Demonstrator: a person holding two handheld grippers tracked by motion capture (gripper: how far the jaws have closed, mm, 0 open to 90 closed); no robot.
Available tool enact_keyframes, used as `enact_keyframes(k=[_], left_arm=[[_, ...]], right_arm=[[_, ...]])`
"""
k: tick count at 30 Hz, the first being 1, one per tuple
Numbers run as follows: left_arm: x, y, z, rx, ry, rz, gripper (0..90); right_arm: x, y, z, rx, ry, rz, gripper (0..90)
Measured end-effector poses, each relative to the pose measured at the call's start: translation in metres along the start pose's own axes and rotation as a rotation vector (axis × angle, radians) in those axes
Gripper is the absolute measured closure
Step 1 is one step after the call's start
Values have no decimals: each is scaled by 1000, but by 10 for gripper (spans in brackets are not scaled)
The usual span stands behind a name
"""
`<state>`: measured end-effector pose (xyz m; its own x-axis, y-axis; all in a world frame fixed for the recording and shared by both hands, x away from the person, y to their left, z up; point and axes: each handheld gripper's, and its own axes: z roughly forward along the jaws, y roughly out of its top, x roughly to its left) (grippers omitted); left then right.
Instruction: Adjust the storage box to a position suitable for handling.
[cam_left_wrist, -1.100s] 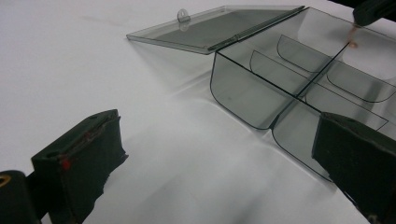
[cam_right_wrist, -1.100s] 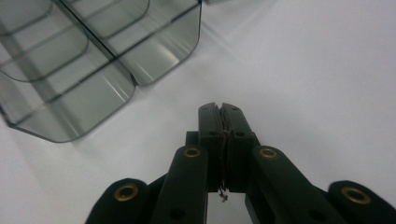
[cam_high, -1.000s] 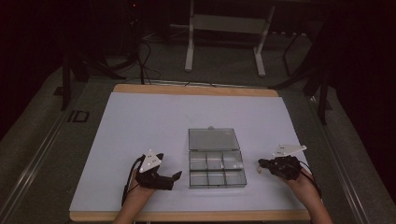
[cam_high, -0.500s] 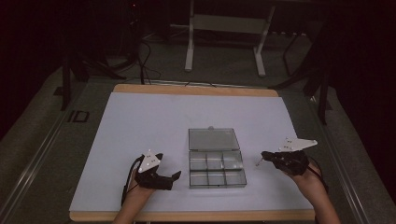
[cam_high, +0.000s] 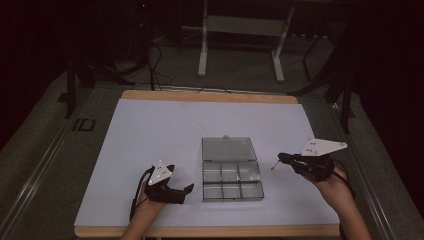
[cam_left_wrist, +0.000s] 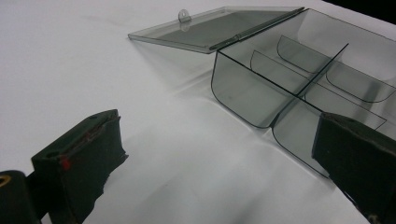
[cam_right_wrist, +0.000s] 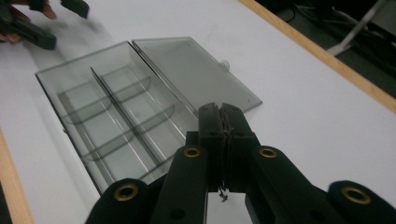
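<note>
The right claw (cam_high: 280, 159) hangs above the white counter (cam_high: 150, 140) just right of a clear plastic organiser box (cam_high: 232, 179), its jaws pressed together on a thin stick with a small red tip (cam_high: 273, 167) that pokes toward the box. In the high view, the box sits near the counter's front edge, its lid (cam_high: 228, 148) lying flat and open behind it. One box, six compartments in two rows of three, all looking empty. The left claw (cam_high: 182, 192) rests on the counter just left of the box, jaws apart, holding nothing.

In the left gripper view, the two black jaws stand wide, with the box's (cam_left_wrist: 299, 88) near corner between them and farther off.

In the right gripper view, the jaws are shut tight; a dark sliver shows in the seam, and what it is cannot be told from here. The box (cam_right_wrist: 116, 121) lies ahead and left, the lid (cam_right_wrist: 196, 74) beside it.

To place the stick well, judging from this: bring the right claw over one compartment, lower the tip below the wall, then release. The left claw could steady the box's side.
</note>
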<state>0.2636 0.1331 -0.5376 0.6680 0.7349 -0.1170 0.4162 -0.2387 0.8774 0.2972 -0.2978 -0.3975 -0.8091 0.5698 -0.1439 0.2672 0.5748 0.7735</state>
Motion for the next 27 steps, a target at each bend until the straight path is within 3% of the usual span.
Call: enact_keyframes(k=[18, 27], left_arm=[[-1, 1, -2, -12, 0, -3, 26], [-1, 1, -3, -12, 1, -1, 26]], right_arm=[[38, 38, 4, -81, 147, -117, 883], [59, 45, 18, -76, 214, -157, 883]])
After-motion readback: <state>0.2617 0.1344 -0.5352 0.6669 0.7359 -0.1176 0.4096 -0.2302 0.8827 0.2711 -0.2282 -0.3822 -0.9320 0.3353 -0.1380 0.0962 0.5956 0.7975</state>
